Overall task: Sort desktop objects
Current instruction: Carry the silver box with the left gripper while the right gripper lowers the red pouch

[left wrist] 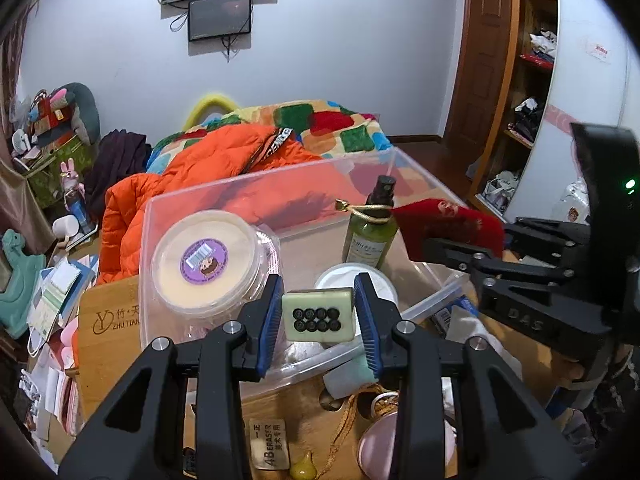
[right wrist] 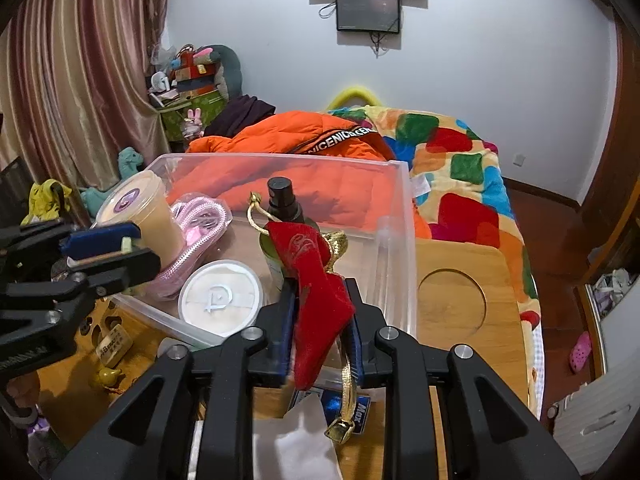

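Observation:
My left gripper [left wrist: 319, 296] is shut on a pale green mahjong tile [left wrist: 318, 314] with black dots, held above the near rim of a clear plastic bin [left wrist: 272, 168]. In the right wrist view that gripper [right wrist: 108, 246] comes in from the left, beside a round tub. My right gripper [right wrist: 320, 292] is shut on a red velvet pouch [right wrist: 316, 280] with a gold cord [right wrist: 348, 376], over the bin's near edge [right wrist: 396, 240]. From the left wrist view the pouch [left wrist: 448, 220] hangs at the right, next to a green spray bottle [left wrist: 370, 236].
The bin holds a round tub with a purple label [left wrist: 204, 260], a white round case [right wrist: 220, 296], a pink cable [right wrist: 200, 216] and the spray bottle [right wrist: 286, 200]. A wooden tray [right wrist: 460, 272] lies under it. An eraser [left wrist: 270, 444], a pink compact [left wrist: 384, 448] and tissue [right wrist: 296, 444] lie near. An orange jacket [left wrist: 192, 168] lies on the bed behind.

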`<state>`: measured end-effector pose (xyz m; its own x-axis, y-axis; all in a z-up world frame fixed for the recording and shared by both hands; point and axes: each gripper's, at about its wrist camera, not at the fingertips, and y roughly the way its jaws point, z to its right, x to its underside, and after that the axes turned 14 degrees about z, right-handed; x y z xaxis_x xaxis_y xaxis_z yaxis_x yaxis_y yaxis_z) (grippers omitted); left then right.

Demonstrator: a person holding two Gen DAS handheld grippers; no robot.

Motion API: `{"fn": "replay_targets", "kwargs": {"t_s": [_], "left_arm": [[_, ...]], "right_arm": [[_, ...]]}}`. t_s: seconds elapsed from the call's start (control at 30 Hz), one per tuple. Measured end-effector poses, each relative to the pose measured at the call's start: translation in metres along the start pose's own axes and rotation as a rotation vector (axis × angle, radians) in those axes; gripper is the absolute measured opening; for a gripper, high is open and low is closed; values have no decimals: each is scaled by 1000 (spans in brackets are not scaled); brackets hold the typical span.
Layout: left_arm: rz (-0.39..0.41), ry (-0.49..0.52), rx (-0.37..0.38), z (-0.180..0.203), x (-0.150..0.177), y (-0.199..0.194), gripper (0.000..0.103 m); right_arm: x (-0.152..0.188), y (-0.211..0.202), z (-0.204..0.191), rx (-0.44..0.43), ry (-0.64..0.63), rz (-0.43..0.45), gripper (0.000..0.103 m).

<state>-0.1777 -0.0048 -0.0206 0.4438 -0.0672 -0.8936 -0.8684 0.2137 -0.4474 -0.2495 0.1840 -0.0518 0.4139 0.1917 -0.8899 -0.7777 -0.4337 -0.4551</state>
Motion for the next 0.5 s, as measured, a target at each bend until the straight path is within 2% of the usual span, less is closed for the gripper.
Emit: {"fn": "replay_targets", "kwargs": {"t_s": [0.07, 0.17, 0.5], "left_arm": [[-9, -4, 4, 0, 3, 1, 36], [-11, -3, 16, 1, 5, -2, 36], [-2, -1, 14, 7, 7, -11, 36]], "right_arm": [[-1, -3, 2, -2, 13, 0, 35], [-1, -8, -2, -3, -1, 10, 44], [1, -27, -12, 15, -51, 36, 46]]}}
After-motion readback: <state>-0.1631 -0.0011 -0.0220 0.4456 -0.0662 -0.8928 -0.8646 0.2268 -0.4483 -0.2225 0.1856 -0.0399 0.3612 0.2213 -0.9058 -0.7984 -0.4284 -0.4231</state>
